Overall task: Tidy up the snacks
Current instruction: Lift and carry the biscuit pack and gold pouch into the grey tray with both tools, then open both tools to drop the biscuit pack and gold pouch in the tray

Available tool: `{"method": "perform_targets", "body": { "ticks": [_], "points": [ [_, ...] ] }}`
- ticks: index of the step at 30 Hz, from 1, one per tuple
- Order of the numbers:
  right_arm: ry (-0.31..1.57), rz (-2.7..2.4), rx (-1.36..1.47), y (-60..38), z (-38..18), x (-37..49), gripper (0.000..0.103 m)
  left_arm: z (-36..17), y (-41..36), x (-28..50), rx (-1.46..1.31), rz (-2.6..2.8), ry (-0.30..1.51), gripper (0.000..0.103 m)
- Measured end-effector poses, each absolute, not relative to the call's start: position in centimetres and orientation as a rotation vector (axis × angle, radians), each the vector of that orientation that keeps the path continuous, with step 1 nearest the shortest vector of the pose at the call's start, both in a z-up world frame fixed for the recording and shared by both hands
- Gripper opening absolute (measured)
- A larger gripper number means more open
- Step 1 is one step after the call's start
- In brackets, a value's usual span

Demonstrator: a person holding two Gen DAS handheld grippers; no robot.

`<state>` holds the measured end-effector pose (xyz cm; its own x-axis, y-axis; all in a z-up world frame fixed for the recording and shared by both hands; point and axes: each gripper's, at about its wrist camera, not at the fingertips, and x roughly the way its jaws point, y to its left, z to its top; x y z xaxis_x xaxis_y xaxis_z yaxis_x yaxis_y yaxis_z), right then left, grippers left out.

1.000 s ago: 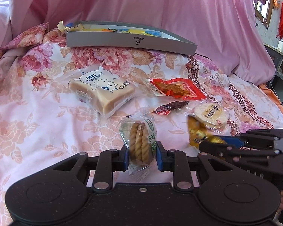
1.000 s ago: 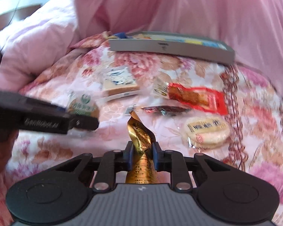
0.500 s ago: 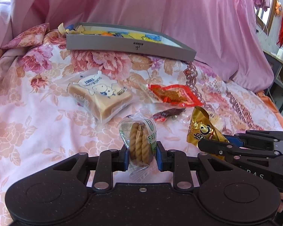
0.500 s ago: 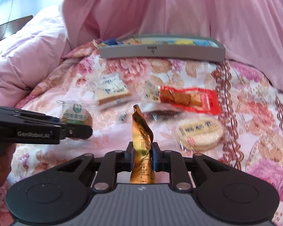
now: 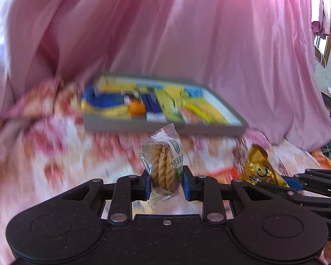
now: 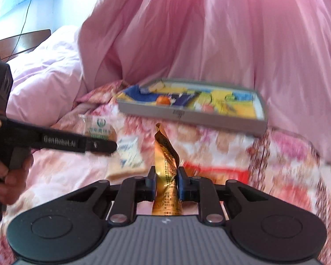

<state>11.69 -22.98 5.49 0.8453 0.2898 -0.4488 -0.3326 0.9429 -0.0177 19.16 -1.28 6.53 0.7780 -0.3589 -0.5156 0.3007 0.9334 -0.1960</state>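
Note:
My left gripper (image 5: pixel 165 182) is shut on a clear packet of twisted biscuits (image 5: pixel 163 165), held upright above the floral bedspread. My right gripper (image 6: pixel 166 182) is shut on a crinkled gold snack packet (image 6: pixel 166 154). Each gripper shows in the other's view: the gold snack packet (image 5: pixel 257 167) at the right of the left wrist view, the biscuit packet (image 6: pixel 99 125) at the left of the right wrist view. Ahead lies a flat grey box (image 5: pixel 165 127) filled with several yellow and blue snack packets and an orange fruit (image 5: pixel 136 108). The grey box (image 6: pixel 187 114) also sits ahead in the right wrist view.
A wrapped bread slice (image 6: pixel 126 152) and a red snack packet (image 6: pixel 216 173) lie blurred on the bedspread below. Pink bedding (image 6: pixel 209 33) is heaped behind the box. A person's hand (image 6: pixel 8 176) holds the left tool. A wooden headboard (image 6: pixel 19 42) stands far left.
Both grippers have risen off the bedspread with their packets and moved toward the grey box, whose inside now shows. The snacks on the bed have dropped low and blurred.

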Motion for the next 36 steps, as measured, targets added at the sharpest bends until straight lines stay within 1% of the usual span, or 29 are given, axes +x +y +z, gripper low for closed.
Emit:
{"method": "perform_targets", "body": {
  "ticks": [6, 12, 15, 19, 23, 32, 36],
  "points": [
    [0.411, 0.319, -0.107, -24.1, 8.2, 17.1, 0.021, 9.5, -1.6, 25.1, -0.038, -0.354, 0.523, 0.029],
    [0.365, 0.309, -0.080, -23.9, 9.7, 24.4, 0.021, 10.2, -1.8, 31.9, -0.070, -0.328, 0.522, 0.029],
    [0.338, 0.291, -0.087, -23.3, 9.8, 28.2, 0.021, 10.3, -2.8, 34.7, -0.064, -0.327, 0.521, 0.029],
    [0.355, 0.275, 0.006, -23.4, 8.7, 31.9, 0.021, 9.9, -4.0, 37.4, -0.062, -0.343, 0.536, 0.029],
    [0.377, 0.277, 0.036, -23.8, 7.1, 33.5, 0.018, 8.7, -4.8, 39.2, -0.073, -0.358, 0.568, 0.029],
    [0.390, 0.281, 0.065, -24.5, 5.4, 35.2, 0.017, 6.1, -6.2, 40.3, -0.061, -0.362, 0.624, 0.029],
    [0.384, 0.267, 0.059, -24.6, 5.2, 35.0, 0.018, 5.7, -6.5, 40.3, -0.038, -0.353, 0.634, 0.031]
  ]
}}
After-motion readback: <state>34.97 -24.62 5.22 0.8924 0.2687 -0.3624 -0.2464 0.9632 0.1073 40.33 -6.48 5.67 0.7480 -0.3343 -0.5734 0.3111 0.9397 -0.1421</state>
